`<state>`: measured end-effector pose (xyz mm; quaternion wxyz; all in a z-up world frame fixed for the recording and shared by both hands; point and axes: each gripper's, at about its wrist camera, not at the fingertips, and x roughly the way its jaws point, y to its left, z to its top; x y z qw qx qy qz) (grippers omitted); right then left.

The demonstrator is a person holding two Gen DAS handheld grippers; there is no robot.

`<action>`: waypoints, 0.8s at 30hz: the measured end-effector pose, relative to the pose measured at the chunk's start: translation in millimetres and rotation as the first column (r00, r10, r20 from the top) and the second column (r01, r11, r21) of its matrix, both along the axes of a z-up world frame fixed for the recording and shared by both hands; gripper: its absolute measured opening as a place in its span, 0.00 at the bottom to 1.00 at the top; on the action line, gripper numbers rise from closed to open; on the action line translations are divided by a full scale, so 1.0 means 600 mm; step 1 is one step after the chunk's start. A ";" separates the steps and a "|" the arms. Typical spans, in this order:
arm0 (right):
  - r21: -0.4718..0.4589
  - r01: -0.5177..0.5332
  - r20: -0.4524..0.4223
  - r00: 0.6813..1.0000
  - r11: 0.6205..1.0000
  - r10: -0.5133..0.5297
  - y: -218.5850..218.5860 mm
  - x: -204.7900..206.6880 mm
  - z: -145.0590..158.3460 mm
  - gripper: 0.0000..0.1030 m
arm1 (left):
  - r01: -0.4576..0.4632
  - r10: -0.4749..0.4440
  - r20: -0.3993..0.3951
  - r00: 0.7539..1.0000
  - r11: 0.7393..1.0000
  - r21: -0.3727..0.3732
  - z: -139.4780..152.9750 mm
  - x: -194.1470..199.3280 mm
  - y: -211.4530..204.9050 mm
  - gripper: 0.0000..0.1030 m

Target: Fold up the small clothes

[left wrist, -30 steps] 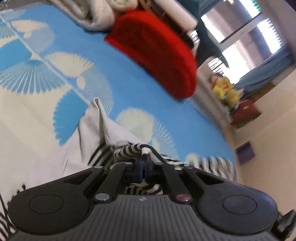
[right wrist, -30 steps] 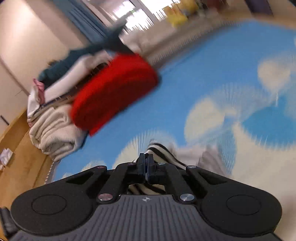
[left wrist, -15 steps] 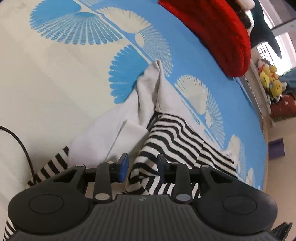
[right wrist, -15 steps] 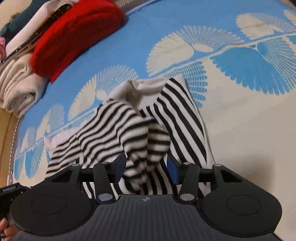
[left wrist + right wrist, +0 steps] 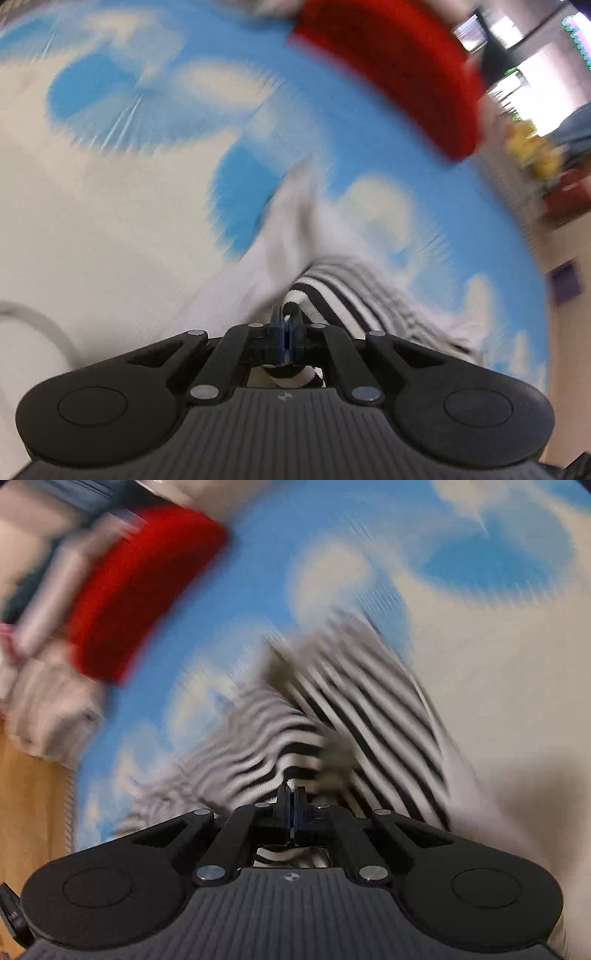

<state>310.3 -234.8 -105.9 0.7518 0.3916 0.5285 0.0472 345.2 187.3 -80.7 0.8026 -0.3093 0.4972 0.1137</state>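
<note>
A small black-and-white striped garment [image 5: 343, 295] with a pale grey part [image 5: 280, 236] lies on a blue and cream fan-patterned bedspread [image 5: 110, 206]. My left gripper [image 5: 287, 325] is shut on a striped fold of it at its near edge. In the right wrist view the same striped garment [image 5: 351, 709] spreads ahead, and my right gripper [image 5: 294, 805] is shut on another striped fold. Both views are blurred by motion.
A red folded knit [image 5: 399, 62] lies at the far side of the bedspread, also seen as the red knit [image 5: 136, 590] beside a pile of pale folded cloth [image 5: 44, 701]. A wooden floor [image 5: 29, 805] shows at the left. A pale cable [image 5: 40, 325] curves at the lower left.
Half a second ago both grippers stood open over striped folds; now both have closed on the cloth. Both hands have sunk towards the bed.
</note>
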 end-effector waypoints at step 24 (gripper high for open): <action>-0.190 -0.129 0.085 0.985 0.973 0.147 0.025 0.045 0.000 0.34 | 0.112 -0.112 -0.002 0.994 0.994 -0.015 0.005 -0.010 -0.036 0.24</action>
